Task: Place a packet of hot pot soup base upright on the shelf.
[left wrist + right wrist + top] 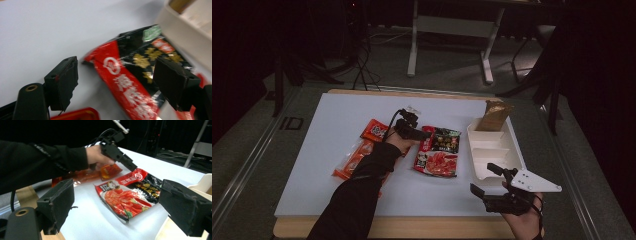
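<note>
A red and black food packet lies flat in the middle of the white board. My left gripper is at the packet's top left corner. In the left gripper view it is open, its jaws standing either side of the packet's red corner without pinching it. My right gripper hovers open near the front right, beside the white tray, with nothing between its jaws. The right gripper view looks across the packet at the left gripper.
An orange snack packet lies left of the centre, partly under the left forearm. The white divided tray holds a brown pouch upright in its far compartment. The board's front edge runs close to both arms.
</note>
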Available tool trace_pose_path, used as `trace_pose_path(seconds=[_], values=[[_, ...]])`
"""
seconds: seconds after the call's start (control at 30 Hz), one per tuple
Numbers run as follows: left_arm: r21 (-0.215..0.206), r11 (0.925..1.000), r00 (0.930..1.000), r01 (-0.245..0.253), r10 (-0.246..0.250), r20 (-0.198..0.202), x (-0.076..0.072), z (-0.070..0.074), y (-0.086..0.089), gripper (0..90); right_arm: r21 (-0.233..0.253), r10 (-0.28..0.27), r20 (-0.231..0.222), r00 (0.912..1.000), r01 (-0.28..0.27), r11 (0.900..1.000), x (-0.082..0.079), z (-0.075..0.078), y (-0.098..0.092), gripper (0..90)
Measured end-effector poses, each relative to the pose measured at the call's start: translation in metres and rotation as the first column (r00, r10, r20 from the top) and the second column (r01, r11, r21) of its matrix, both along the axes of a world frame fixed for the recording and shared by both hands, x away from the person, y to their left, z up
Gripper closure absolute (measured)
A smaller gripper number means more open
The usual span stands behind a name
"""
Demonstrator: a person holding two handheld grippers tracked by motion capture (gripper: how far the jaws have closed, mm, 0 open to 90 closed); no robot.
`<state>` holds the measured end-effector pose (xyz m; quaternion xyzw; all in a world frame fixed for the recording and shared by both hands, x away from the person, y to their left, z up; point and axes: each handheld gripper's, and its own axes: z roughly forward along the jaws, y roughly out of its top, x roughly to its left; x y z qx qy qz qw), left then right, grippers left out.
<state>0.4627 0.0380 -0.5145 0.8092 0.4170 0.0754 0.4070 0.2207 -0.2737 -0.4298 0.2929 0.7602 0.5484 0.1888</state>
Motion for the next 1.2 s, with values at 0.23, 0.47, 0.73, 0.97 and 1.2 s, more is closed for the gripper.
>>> trace_pose_path(seconds=[0.23, 0.47, 0.73, 0.97, 1.2], values=[[0.015, 0.9995, 0.999, -0.026, 0.027, -0.035, 0.012, -0.012, -0.006, 34.2, -0.015, 0.031, -0.02, 0.9993, -0.031, 0.999, 0.001, -0.005, 0.005, 13.2], [0.054, 0.9976, 0.9969, -0.042, 0.045, -0.065, 0.018, -0.019, -0.016, 45.8, -0.009, 0.03, -0.023, 0.9993, -0.03, 1.0, 0.002, -0.005, 0.003, 13.4], [0.071, 0.9966, 0.9913, -0.043, 0.052, -0.121, 0.019, -0.023, -0.023, 62.8, -0.014, 0.034, -0.031, 0.9989, -0.034, 0.999, 0.003, -0.006, 0.004, 13.5], [0.09, 0.9941, 0.9819, -0.061, 0.076, -0.174, 0.021, -0.019, -0.027, 82.6, -0.015, 0.041, -0.034, 0.9986, -0.042, 0.999, 0.004, -0.007, 0.005, 13.5], [0.078, 0.9943, 0.9857, -0.073, 0.084, -0.147, 0.016, -0.014, -0.031, 87.3, -0.014, 0.029, -0.036, 0.9989, -0.029, 0.999, 0.004, -0.007, 0.003, 13.6]])
